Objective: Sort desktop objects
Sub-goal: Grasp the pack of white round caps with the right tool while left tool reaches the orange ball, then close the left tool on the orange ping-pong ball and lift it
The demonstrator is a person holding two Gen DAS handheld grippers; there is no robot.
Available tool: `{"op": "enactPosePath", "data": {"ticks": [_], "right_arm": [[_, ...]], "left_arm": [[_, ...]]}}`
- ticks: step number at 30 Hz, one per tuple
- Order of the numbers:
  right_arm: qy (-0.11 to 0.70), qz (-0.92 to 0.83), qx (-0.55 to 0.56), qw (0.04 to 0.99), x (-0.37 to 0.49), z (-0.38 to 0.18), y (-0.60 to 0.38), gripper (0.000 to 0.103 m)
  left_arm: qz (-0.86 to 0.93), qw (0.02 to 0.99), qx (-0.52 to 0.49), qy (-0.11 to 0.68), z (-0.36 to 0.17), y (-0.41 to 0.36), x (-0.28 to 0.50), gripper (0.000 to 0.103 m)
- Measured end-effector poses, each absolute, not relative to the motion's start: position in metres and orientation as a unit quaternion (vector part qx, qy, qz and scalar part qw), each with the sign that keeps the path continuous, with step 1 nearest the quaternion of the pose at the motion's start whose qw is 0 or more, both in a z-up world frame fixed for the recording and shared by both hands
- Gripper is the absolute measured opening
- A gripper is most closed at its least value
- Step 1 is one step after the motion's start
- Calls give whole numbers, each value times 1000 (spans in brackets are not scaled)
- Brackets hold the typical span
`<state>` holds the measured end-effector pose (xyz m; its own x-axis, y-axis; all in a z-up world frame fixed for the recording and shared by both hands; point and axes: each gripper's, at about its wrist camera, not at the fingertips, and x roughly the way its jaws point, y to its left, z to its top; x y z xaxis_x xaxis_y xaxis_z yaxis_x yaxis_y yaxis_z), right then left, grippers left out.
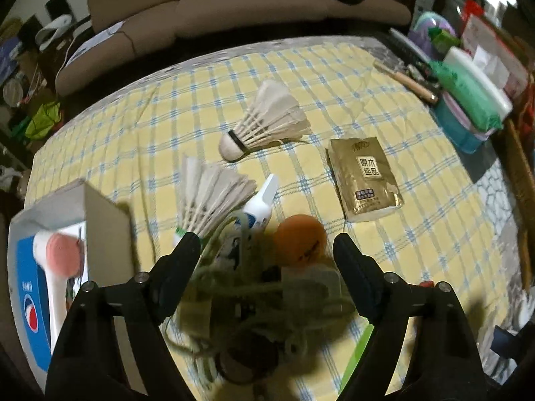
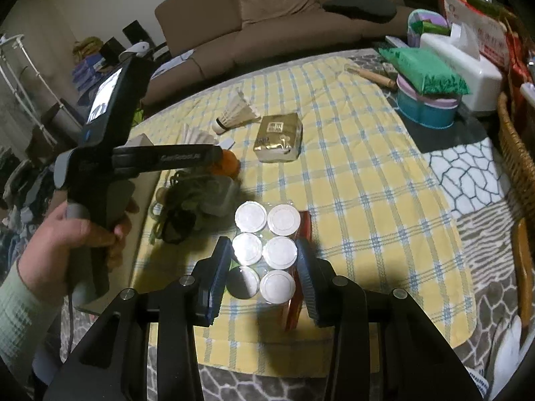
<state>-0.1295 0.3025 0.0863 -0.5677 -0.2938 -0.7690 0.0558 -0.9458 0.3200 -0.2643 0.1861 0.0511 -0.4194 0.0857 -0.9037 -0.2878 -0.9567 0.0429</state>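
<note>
My left gripper (image 1: 267, 244) hangs open over a heap on the yellow checked cloth (image 1: 418, 200): a green cord (image 1: 254, 287), a pale adapter block (image 1: 311, 280) and an orange ball (image 1: 299, 237). None of these is gripped. Just beyond lie a white tube (image 1: 257, 207), two shuttlecocks (image 1: 210, 200) (image 1: 264, 120) and a gold tissue pack (image 1: 364, 177). My right gripper (image 2: 264, 264) is shut on a wrapped pack of several white-lidded cups (image 2: 279, 250), its pads against both sides. In the right wrist view a hand (image 2: 67, 234) holds the left gripper (image 2: 200, 157) over the heap.
An open cardboard box (image 1: 100, 220) with a blue-and-white item inside stands at the left table edge. At the far right are a teal container (image 2: 428, 113) under a green pack, a white tissue box (image 2: 468, 63) and a wicker basket (image 2: 515, 153). A brown sofa (image 2: 267, 16) lies beyond.
</note>
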Motion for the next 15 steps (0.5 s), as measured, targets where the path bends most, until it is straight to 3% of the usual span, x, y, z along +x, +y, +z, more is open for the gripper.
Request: {"op": "enactPosePath", "data": {"ticks": [8,10,11,15], "right_arm": [[-141,-872,456,108,-135,73,304,40],[-139,-872,455,111,-135,74,302,40],[-138,-873,455,112,-135,75,301,40],[-134,-873,456,113,-135,78,297,40]], "left_arm": [[824,111,-536,147,27,212,-267,63],[827,107,-527,162,27,215,-265,51],[829,106,-524,166,28,216,-265,36],[824,130,-536,125,35,205,-264,37]]}}
